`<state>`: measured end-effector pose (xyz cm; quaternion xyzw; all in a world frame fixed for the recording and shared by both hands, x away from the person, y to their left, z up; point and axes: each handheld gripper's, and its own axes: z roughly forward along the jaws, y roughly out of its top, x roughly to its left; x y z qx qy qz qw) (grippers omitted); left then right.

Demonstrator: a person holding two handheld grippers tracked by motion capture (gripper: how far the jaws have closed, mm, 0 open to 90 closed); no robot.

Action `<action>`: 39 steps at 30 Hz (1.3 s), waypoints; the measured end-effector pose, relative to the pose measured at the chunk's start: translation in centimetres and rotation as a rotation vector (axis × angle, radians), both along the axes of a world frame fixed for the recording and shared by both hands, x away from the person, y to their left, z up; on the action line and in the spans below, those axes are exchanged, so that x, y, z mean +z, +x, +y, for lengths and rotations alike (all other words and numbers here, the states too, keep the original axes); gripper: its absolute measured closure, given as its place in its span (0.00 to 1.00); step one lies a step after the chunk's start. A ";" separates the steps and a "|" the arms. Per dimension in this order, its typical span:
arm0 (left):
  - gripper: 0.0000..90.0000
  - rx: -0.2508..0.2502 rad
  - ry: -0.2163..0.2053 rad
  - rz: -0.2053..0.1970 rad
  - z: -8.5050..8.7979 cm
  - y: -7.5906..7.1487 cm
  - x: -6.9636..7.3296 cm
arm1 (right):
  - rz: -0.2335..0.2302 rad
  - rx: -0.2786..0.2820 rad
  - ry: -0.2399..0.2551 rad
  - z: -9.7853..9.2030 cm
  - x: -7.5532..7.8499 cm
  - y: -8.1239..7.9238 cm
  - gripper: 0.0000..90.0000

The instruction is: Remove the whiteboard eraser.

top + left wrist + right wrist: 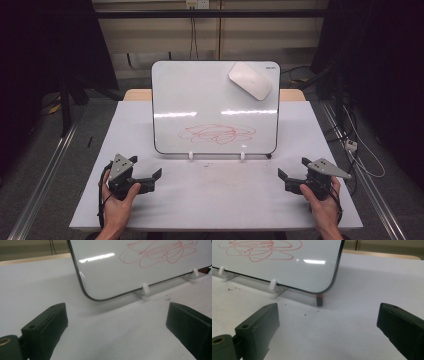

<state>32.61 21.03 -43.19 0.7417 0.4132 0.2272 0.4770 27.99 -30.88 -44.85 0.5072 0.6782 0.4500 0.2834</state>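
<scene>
Whiteboard (215,107) propped upright, long axis crosswise, facing both empty, wide-apart grippers (145,176) (292,175).

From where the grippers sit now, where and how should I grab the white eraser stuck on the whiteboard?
Grip the eraser across its narrow width, coming straight at the whiteboard face. It is an elongated oval lying diagonally, so roll the open right gripper to match.
</scene>
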 end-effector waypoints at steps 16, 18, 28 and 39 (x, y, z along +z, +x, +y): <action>0.05 -0.001 0.017 0.026 -0.2 0.2 -0.4 | 0.012 0.037 -0.021 0.8 0.4 1.1 0.06; 0.05 0.011 -0.007 0.048 0.0 0.5 -0.5 | 0.006 0.045 -0.024 1.1 0.6 1.5 0.06; 0.05 0.007 0.019 0.024 0.0 0.4 -0.3 | -0.004 0.064 -0.021 1.8 1.7 2.6 0.06; 0.05 0.015 -0.005 -0.006 0.0 0.5 0.3 | -0.096 0.071 -0.017 2.8 4.6 3.8 0.05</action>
